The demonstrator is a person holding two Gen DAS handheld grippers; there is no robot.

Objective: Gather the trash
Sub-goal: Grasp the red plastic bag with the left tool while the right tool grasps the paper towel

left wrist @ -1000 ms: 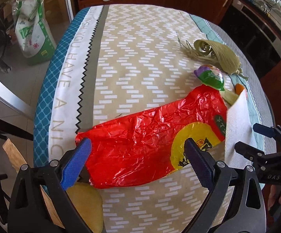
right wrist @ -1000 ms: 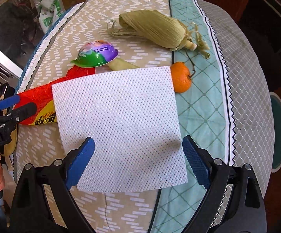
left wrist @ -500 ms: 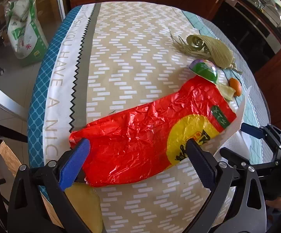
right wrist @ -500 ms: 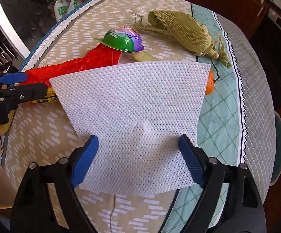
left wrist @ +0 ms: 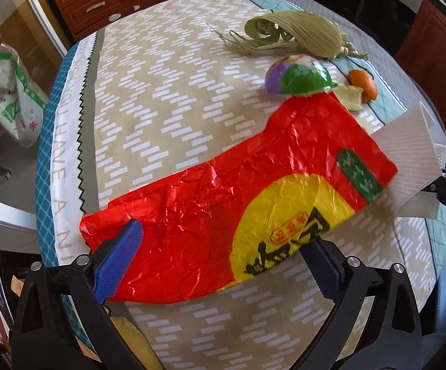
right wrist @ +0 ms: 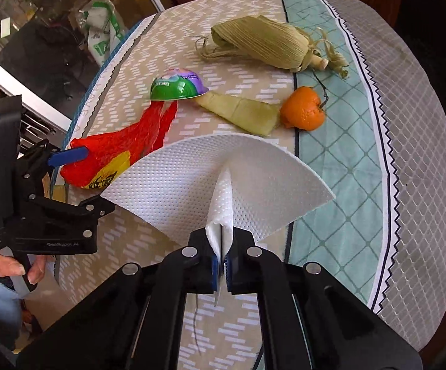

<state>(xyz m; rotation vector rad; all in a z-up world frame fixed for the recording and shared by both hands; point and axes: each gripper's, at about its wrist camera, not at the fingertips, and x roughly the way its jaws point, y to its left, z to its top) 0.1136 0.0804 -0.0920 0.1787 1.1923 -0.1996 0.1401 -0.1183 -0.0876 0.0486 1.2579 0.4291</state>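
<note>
Trash on the round table: from the left wrist view, I see the red wrapper (left wrist: 223,215) lying flat on the patterned tablecloth (left wrist: 161,92), its long axis running from lower left to upper right, the yellow-printed end toward the right. My left gripper (left wrist: 219,265) stands wide open over the near edge of the wrapper; the left blue pad (left wrist: 118,262) sits on or just above its crumpled corner, the right pad (left wrist: 321,268) at the yellow patch. Neither pad presses it. Past the wrapper's far end: a green and purple cup (left wrist: 296,75) turned on its side, a pale husk scrap (left wrist: 350,97), an orange peel (left wrist: 363,83), and a corn husk (left wrist: 300,35) farthest off. At the right edge, a white paper towel (left wrist: 407,154) is raised off the cloth.

Right wrist view: my right gripper (right wrist: 221,252) has just been closing and is now clenched on the paper towel (right wrist: 216,172), a pinched fold standing upright between the pads. The sheet fans out to both sides, its free edge arching over the cloth. Beyond it the wrapper (right wrist: 121,151) runs from the left gripper (right wrist: 68,178) at the left up toward the cup (right wrist: 178,88). The husk scrap (right wrist: 241,111) points left, touching the orange peel (right wrist: 303,112). The corn husk (right wrist: 263,44) lies across the far side, stalk end to the right. A hand (right wrist: 10,268) holds the left gripper's handle.
</note>
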